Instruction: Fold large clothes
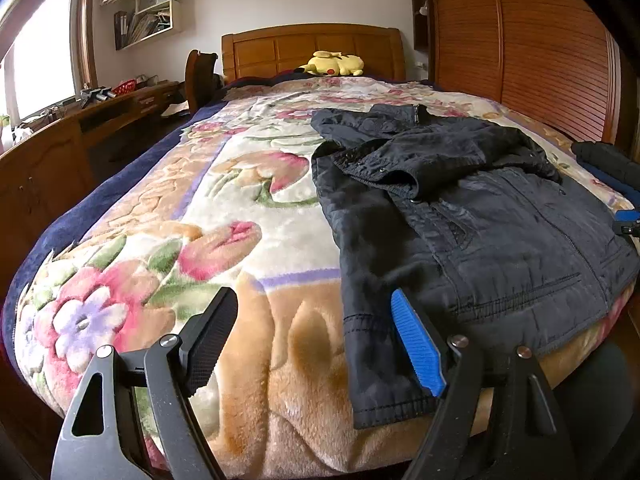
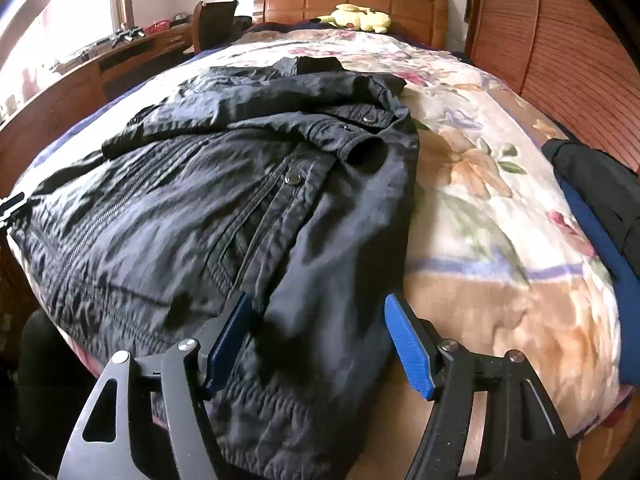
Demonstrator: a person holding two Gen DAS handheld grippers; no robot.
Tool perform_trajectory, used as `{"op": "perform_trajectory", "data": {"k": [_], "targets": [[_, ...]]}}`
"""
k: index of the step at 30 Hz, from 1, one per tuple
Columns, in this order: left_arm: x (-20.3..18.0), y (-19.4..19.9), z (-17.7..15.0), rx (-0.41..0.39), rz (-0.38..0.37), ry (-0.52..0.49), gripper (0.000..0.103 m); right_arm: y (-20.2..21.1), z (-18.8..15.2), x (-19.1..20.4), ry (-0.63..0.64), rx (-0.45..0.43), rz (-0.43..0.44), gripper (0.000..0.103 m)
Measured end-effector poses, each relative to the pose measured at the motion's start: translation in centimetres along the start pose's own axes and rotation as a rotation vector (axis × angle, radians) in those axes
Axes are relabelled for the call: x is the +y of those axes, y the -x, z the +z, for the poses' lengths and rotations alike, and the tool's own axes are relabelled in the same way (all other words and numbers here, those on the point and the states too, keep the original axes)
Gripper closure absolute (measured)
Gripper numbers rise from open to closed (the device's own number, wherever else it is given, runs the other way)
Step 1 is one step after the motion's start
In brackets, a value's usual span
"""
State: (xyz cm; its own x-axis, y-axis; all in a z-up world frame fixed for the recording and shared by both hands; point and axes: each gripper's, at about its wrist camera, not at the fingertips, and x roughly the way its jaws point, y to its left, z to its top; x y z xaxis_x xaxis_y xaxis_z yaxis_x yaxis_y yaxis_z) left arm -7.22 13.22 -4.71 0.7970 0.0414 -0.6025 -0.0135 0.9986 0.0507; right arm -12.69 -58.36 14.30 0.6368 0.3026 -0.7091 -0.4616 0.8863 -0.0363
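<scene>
A dark jacket (image 1: 460, 216) is laid across a floral blanket (image 1: 168, 208) near the foot of a wooden bed; both sleeves are seen folded in over the chest, and the collar end is turned toward the headboard (image 1: 312, 46); the hem is draped over the near edge of the mattress. The left gripper (image 1: 316, 340) is held with its jaws spread wide and nothing between them; its black pad is seen over bare blanket, while its blue pad is placed at the jacket's lower left edge, though contact cannot be judged. From the right wrist view, the right gripper (image 2: 320, 340) is likewise spread wide and gripping nothing; the jacket's lower right side is framed between its two blue pads, the left pad lying just beside or against the cloth. A yellow plush toy (image 1: 334, 64) is set against the headboard, well apart from the jacket; a second dark garment with blue lining (image 2: 600, 216) is seen at the right edge of the bed, apart from the jacket; a wooden desk (image 1: 100, 112) is seen along the left wall under a bright window, and a slatted wardrobe (image 1: 520, 40) is seen on the right.
</scene>
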Motion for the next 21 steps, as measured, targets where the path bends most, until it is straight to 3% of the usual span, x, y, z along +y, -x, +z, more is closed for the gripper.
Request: {"op": "perform_trajectory", "data": {"k": [8, 21], "targets": [[0.2, -0.4, -0.6, 0.012, -0.009, 0.014, 0.023, 0.1, -1.0, 0.3, 0.043, 0.043, -0.042, 0.032], [0.4, 0.4, -1.6, 0.016, -0.03, 0.044, 0.023, -0.2, -1.7, 0.0, 0.011, 0.039, -0.019, 0.032]]}}
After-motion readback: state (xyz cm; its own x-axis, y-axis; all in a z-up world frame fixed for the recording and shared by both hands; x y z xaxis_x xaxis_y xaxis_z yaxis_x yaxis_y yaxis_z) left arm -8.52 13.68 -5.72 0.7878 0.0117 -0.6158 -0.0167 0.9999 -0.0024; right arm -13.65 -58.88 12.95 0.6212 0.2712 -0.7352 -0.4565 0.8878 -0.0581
